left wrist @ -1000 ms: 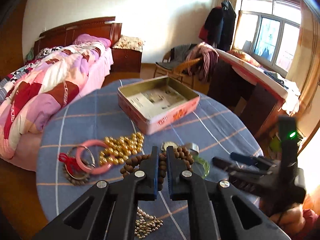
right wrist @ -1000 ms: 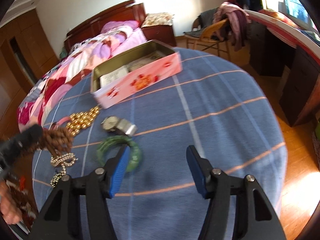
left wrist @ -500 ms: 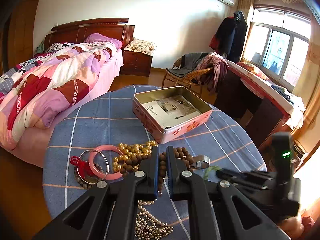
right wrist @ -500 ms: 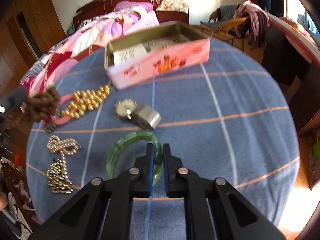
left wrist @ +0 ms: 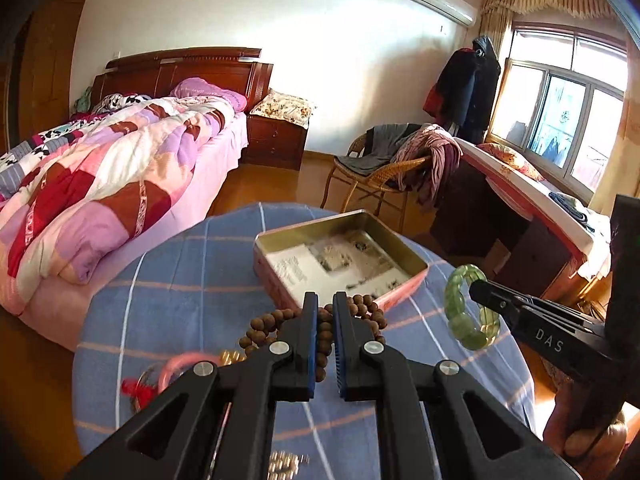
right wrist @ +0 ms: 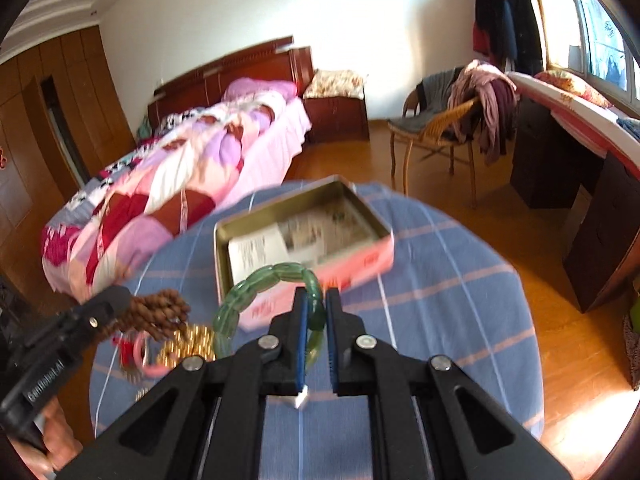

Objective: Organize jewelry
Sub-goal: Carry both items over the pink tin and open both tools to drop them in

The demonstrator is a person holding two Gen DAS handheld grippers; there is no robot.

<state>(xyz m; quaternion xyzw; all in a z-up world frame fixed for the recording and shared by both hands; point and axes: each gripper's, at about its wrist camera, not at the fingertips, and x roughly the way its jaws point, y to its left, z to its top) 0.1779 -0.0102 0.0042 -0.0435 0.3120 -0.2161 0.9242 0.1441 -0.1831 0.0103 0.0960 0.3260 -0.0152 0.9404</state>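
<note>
Left tongs (left wrist: pixel 325 312): clamped on brown wooden bead strand (left wrist: pixel 362 312)
Right tongs (right wrist: pixel 316 308): clamped on green stone bangle (right wrist: pixel 256 292)
Open pink metal tin (right wrist: pixel 372 258): just ahead of both; long axis slanting across the blue checked surface (right wrist: pixel 460 300); right tongs nearer

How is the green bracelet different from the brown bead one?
The green bracelet is see-through and glassy, built from chunky smooth pieces; the brown bead strand is dull, made of many small round beads. The green bracelet keeps a stiff ring shape, while the brown bead strand bunches and droops in loops. The right gripper holds the green one; the left gripper holds the brown one. Both are lifted near the open tin.
</note>
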